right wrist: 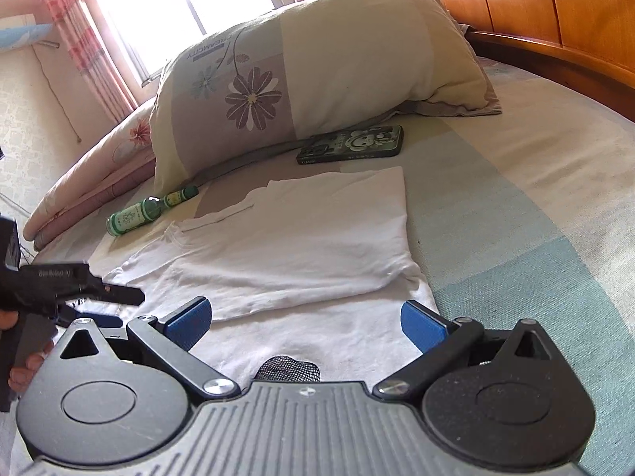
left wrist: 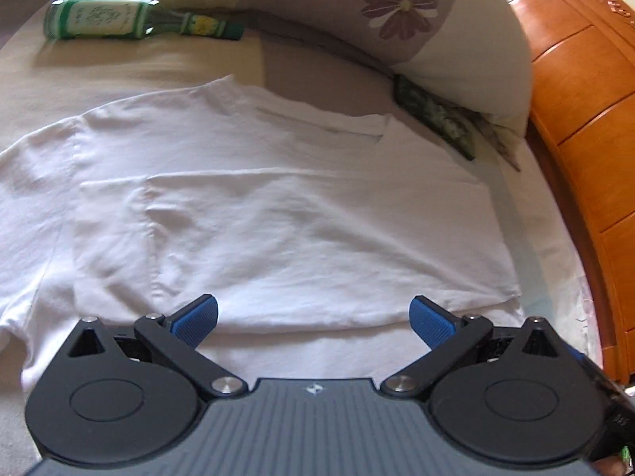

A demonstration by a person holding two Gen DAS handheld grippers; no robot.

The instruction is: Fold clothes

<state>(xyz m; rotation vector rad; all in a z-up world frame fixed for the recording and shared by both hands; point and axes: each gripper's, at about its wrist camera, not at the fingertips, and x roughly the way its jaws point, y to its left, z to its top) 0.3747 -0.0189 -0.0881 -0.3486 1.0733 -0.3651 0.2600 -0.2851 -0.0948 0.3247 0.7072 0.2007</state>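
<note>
Both your tongs stand spread wide with nothing between their blue pads: your left tongs (left wrist: 313, 317) hover over the near hem of the white cotton T-shirt (left wrist: 254, 206), and your right tongs (right wrist: 305, 317) hover over the same near edge. That shirt lies flat on the pale striped bed (right wrist: 516, 206), one side already folded inward. Beyond it, a green glass bottle with a white label (left wrist: 119, 18) lies on its side at far left, near the flower-printed pillow (right wrist: 317, 71). Just beside the pillow, a dark green phone case (right wrist: 351, 144) rests.
</note>
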